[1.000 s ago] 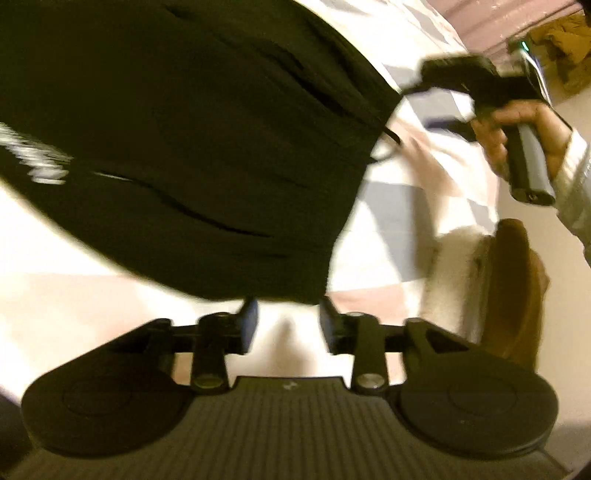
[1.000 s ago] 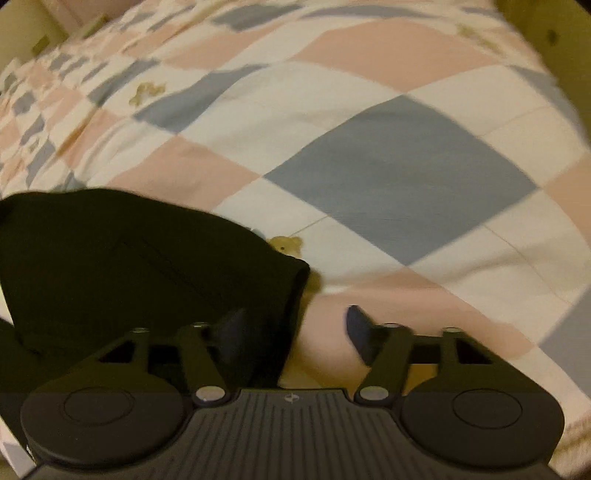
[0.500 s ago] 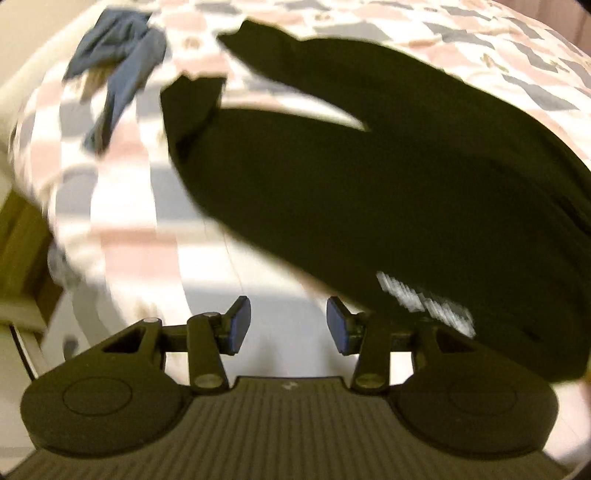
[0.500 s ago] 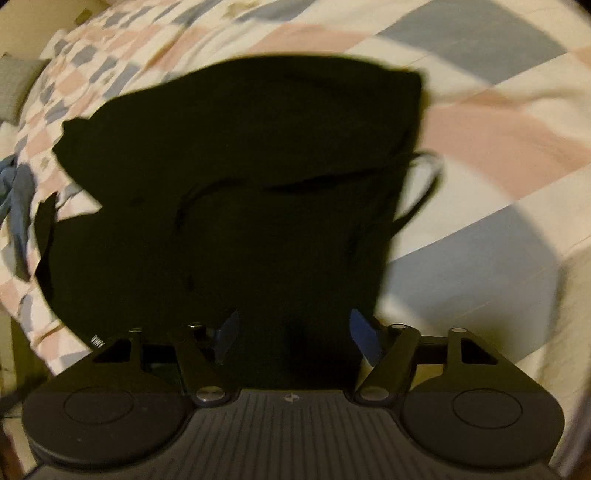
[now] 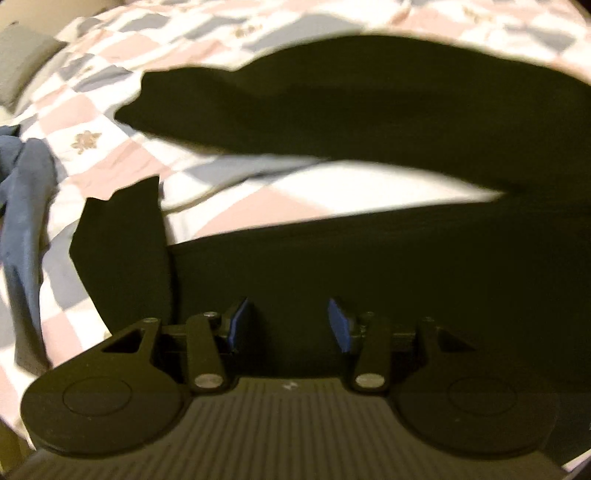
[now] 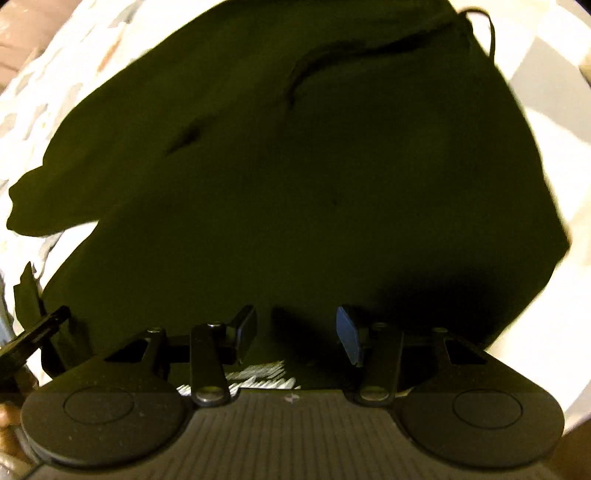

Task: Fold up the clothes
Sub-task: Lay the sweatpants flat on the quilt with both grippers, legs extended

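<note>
Black trousers (image 5: 369,258) lie spread on the bed (image 5: 280,199), legs parted in a V with checked quilt showing between them; the waist with its drawstring (image 6: 487,33) sits at the far end in the right wrist view. Your left hand-held gripper (image 5: 286,325) hovers over the near leg, jaws apart, holding nothing. Your right hand-held gripper (image 6: 295,332) is likewise spread and empty, above the cloth near a white print (image 6: 258,376). A blue garment (image 5: 26,221) lies apart at the left edge of the bed. Judgement: no fold made yet. Pinch the near leg at hem and hip, single layer only, lift low, lay it squarely over the far leg. Watch the turned-up cuff (image 5: 122,251); flatten it first.
</note>
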